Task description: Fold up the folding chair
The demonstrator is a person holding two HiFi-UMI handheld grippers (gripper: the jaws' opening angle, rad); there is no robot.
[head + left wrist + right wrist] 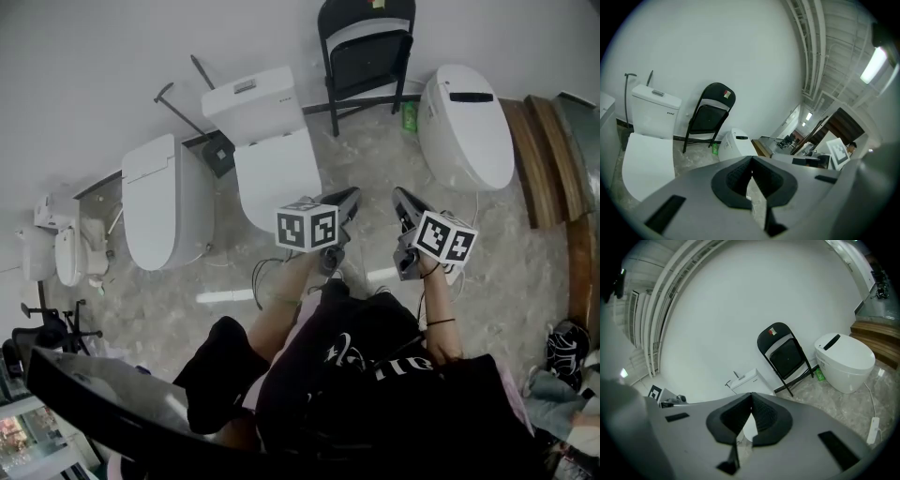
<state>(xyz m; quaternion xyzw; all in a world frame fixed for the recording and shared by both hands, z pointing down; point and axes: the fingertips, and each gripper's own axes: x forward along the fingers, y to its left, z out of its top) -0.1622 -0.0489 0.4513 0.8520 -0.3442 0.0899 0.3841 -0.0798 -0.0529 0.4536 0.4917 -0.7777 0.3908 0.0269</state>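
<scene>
A black folding chair leans nearly folded flat against the white wall at the back; it also shows as the chair in the left gripper view and the chair in the right gripper view. My left gripper and right gripper are held side by side well short of it, over the floor. Both are shut with nothing between the jaws: the left gripper and the right gripper each show pads closed together.
A white toilet with cistern stands left of the chair, another toilet further left, and a smart toilet on the right. A green bottle sits by the chair's foot. Wooden steps run along the right.
</scene>
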